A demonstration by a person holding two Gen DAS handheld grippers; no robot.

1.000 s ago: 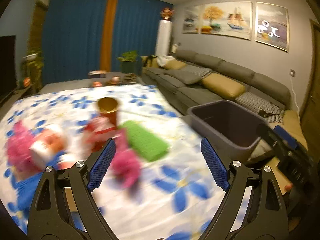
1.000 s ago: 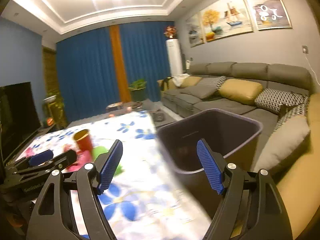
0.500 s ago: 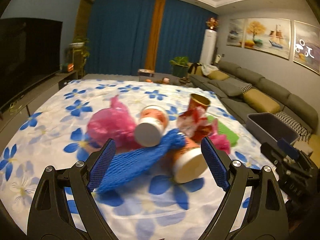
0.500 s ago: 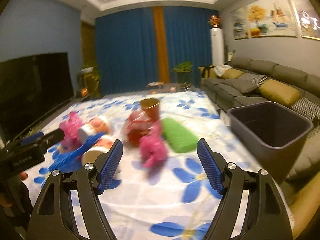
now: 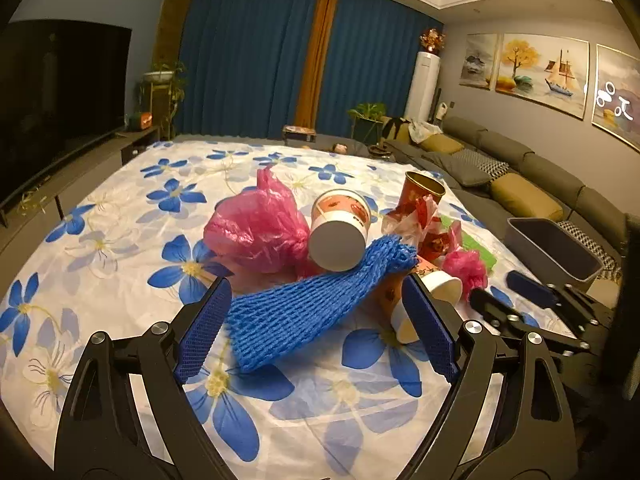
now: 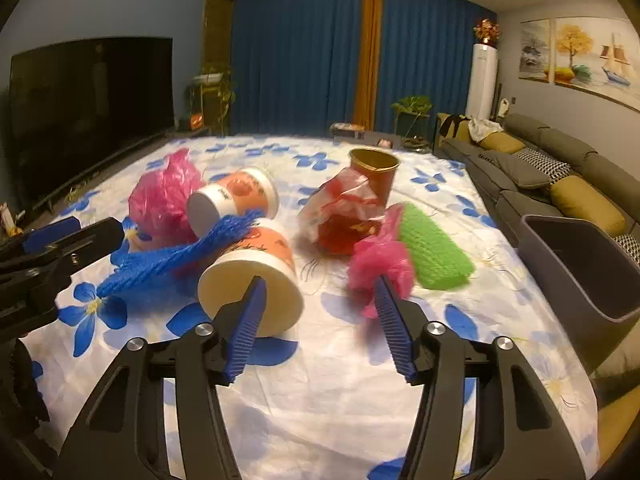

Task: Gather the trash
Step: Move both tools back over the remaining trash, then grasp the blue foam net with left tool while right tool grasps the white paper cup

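Floral tablecloth (image 5: 120,216), blue flowers on white, bears trash pile. Landmark: blue foam net (image 5: 308,308), lying at pile's near edge. Behind net: pink plastic bag (image 5: 256,228), toppled paper cup (image 5: 340,230). Under net's far end: second paper cup (image 6: 256,276), on its side. Beyond: red cup (image 6: 374,174), upright; green foam net (image 6: 434,250). Grey bin (image 6: 584,268) off table edge, well apart from net. Left gripper (image 5: 316,320) jaws apart, straddling net. Right gripper (image 6: 320,326) jaws apart, holding nothing.
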